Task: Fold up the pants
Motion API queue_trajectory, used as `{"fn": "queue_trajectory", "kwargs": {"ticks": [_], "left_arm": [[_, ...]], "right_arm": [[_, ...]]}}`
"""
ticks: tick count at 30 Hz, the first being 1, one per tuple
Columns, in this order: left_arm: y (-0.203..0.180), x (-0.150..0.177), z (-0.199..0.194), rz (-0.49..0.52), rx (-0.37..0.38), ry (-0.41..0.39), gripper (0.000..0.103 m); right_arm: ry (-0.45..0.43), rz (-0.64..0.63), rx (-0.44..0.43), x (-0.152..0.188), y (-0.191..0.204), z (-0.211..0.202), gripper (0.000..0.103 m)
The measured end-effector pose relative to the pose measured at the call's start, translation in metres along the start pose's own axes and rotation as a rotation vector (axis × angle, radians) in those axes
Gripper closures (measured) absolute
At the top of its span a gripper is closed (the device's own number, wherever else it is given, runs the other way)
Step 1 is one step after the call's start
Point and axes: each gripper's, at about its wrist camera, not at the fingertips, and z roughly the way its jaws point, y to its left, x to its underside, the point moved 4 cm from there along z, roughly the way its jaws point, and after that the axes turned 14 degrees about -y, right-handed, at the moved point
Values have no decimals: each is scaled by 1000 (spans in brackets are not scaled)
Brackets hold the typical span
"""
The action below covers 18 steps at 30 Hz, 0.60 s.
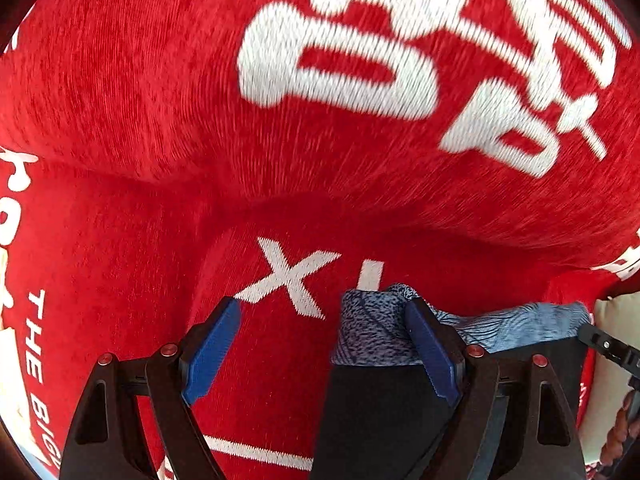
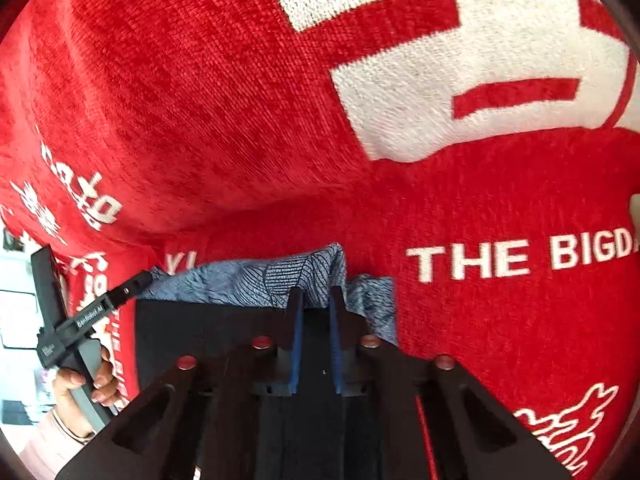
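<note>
The pants point(image 1: 380, 420) are dark with a blue-grey patterned waistband point(image 1: 368, 332) and lie on a red blanket. My left gripper point(image 1: 324, 312) points down over the waistband's corner and is open. The corner lies between its blue pads, against the right-hand one, and the other pad hangs over bare blanket. In the right wrist view the waistband point(image 2: 248, 280) runs across the top of the dark pants point(image 2: 200, 328). My right gripper point(image 2: 316, 300) is shut on the waistband's edge, near its right end. Its pads stand narrow with the cloth pinched between them.
The red blanket point(image 1: 120, 80) with large white lettering point(image 2: 460, 264) fills both views and rises in a soft ridge behind the pants. A person's hand point(image 2: 76, 384) holds the left tool at the left edge. A cream surface point(image 1: 612, 360) shows at the far right.
</note>
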Motion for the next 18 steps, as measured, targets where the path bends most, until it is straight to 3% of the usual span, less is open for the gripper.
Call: {"fn": "queue_trajectory", "kwargs": {"ticks": [5,9,12,14,18], "left_arm": [[-18,19,12,121,-88,-37,18],[-22,21,12,135,-110,-46,17],[-18,14,-9,121,-116,-81,17],[-15,14,-31,122,-96,-103,17],[-11,35,-64,144,-59,-89,17]], "right_arm": [[11,-40,49,14,-4,5,92],[1,-49,69,17,-3,8,91],[-12,-48,77,15,-2,1,82],[-12,-16,74,17,-5,-10,63],[-51,-12,87,37,-7,-48,61]]}}
